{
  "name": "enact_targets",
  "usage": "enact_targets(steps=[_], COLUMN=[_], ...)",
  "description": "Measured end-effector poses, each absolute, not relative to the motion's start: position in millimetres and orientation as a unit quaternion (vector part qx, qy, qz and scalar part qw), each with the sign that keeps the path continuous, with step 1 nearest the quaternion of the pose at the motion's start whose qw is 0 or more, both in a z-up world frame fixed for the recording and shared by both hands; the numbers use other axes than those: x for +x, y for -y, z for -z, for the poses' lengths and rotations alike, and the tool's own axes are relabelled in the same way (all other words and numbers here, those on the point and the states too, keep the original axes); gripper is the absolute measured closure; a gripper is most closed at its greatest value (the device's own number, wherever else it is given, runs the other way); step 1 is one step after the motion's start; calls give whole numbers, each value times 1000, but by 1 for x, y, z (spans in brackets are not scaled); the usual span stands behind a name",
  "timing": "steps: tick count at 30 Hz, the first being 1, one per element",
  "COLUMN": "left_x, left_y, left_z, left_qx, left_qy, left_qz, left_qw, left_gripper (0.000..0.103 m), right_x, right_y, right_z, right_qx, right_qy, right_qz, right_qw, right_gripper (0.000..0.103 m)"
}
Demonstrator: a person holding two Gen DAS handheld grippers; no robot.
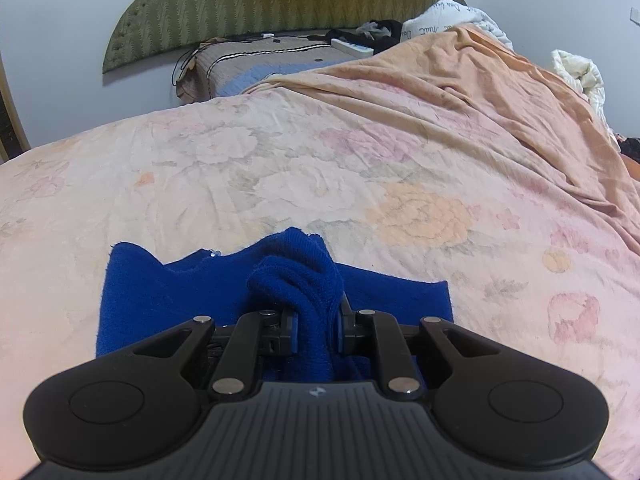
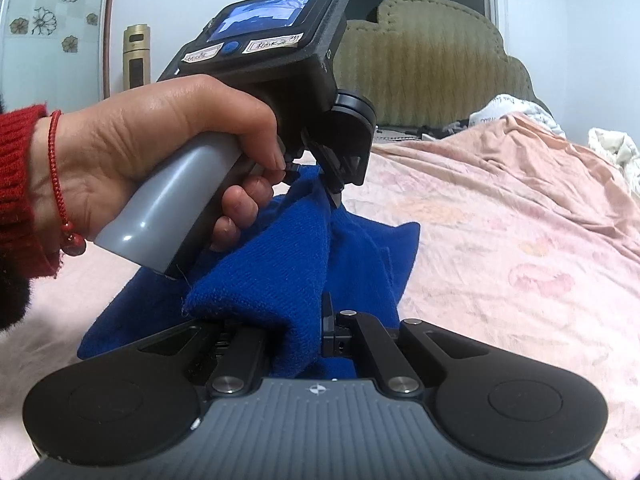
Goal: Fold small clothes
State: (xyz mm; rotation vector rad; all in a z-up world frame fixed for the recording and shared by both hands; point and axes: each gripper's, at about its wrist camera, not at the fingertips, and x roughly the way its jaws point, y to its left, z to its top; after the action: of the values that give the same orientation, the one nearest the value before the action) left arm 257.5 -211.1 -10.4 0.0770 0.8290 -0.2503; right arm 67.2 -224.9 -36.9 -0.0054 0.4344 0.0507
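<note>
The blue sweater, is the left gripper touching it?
Touching. The left wrist view shows the left gripper with both fingers pressed against a bunch of the blue sweater between them.

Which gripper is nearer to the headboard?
Left, by the look of it. The left gripper, clamped on the blue sweater, sits ahead of the right gripper, which grips the same sweater further back from the green headboard.
</note>
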Motion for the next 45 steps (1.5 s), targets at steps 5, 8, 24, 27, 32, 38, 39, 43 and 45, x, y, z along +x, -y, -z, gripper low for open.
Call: enact_targets(steps=[5, 8, 24, 27, 32, 38, 39, 43, 45], left_x=[261, 263, 251, 243, 241, 238, 236, 233, 231], left_y=[219, 221, 202, 196, 187, 188, 188, 186, 183], left_z=[16, 20, -12, -13, -24, -33, -33, -32, -29], left_qx=[39, 36, 69, 93, 75, 71, 72, 87, 94], left_qy=[-412, -420, -352, -338, -332, -324, -322, -318, -318], left_qz=[128, 135, 101, 86, 89, 95, 94, 86, 81], left_qw=[901, 897, 928, 932, 936, 939, 939, 940, 940], left_gripper=[87, 84, 22, 21, 21, 20, 20, 20, 20], right_x=[70, 73, 87, 86, 85, 85, 84, 83, 81], right_y=[232, 241, 269, 282, 297, 293, 293, 294, 298], right_z=[41, 45, 59, 61, 63, 63, 64, 65, 64], right_qx=[22, 52, 178, 228, 273, 262, 261, 266, 273], right_qy=[-228, -242, -288, -293, -296, -299, -299, -299, -296], right_qz=[-29, -36, -69, -84, -87, -84, -84, -87, -88], right_qw=[973, 968, 938, 925, 911, 914, 914, 912, 911], right_gripper=[99, 99, 79, 70, 69, 67, 66, 61, 56])
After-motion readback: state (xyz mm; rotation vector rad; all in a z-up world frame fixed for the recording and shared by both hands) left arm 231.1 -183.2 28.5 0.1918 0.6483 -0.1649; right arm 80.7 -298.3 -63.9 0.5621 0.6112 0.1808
